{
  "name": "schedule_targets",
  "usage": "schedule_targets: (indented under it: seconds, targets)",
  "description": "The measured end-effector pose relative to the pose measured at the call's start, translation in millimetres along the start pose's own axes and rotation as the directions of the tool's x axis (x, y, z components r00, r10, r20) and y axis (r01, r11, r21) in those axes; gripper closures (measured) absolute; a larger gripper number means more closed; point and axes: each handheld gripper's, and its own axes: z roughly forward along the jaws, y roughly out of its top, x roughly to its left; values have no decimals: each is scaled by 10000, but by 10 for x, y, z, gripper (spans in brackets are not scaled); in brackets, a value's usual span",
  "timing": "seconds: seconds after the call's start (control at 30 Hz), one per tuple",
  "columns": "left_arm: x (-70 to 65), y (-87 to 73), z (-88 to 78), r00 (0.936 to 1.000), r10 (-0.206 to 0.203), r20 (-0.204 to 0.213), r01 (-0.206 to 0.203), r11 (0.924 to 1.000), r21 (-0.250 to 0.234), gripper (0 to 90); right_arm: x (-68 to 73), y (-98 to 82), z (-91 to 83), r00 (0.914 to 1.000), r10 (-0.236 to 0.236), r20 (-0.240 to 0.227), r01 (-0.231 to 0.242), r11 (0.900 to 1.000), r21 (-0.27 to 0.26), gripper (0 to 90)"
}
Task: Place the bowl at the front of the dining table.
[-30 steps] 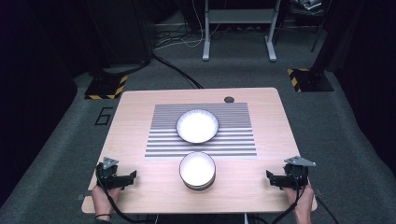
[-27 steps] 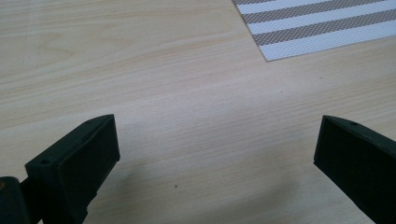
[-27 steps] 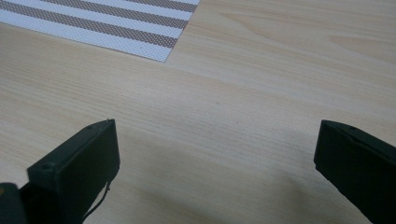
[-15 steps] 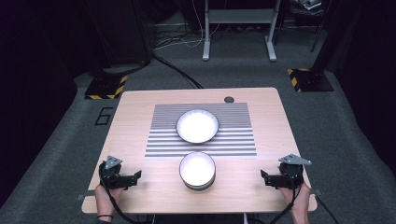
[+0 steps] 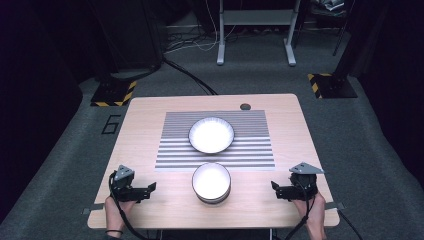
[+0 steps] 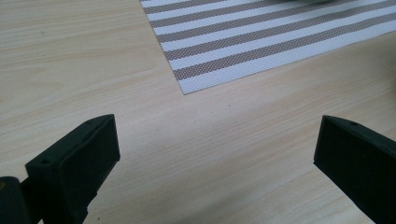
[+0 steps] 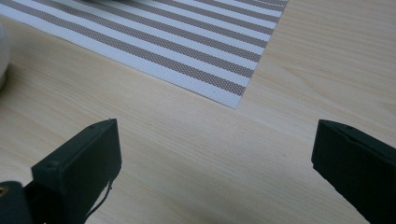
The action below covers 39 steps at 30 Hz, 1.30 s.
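Hands came in from the near edge of the pale wooden table, each carrying a black two-jaw tool low over the bare wood. Left tongs stood with jaws wide apart and nothing between them, and the left gripper view showed only wood grain and the corner of the mat in the gap. Right tongs were just as wide and just as empty, on the opposite side. Both pointed inward toward the small white round bowl with a dark rim, which sat between them on bare wood, just beside the near edge of the grey-and-white striped woven placemat, well apart from either tool. That symmetric, open stance looked like a readiness for a two-sided grasp of the bowl. Farther off, the wider white shallow bowl rested on the placemat, likely the spot the smaller one was meant to join. Beyond it a small dark round cap lay near the far edge
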Motion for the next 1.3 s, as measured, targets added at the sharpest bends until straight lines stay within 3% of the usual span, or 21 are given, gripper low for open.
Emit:
schedule_targets:
  seconds: [0.63,1.3]
  targets:
    - [-166,118,-11,9979,416,505,-412,9991,-84,4,232,209,-2,9972,-502,-550,491,9986,-210,13]
    - [-378,296,-2,9901,836,1128,-812,9964,-253,10,445,417,-19,9883,-1041,-1115,1002,9942,-395,21]
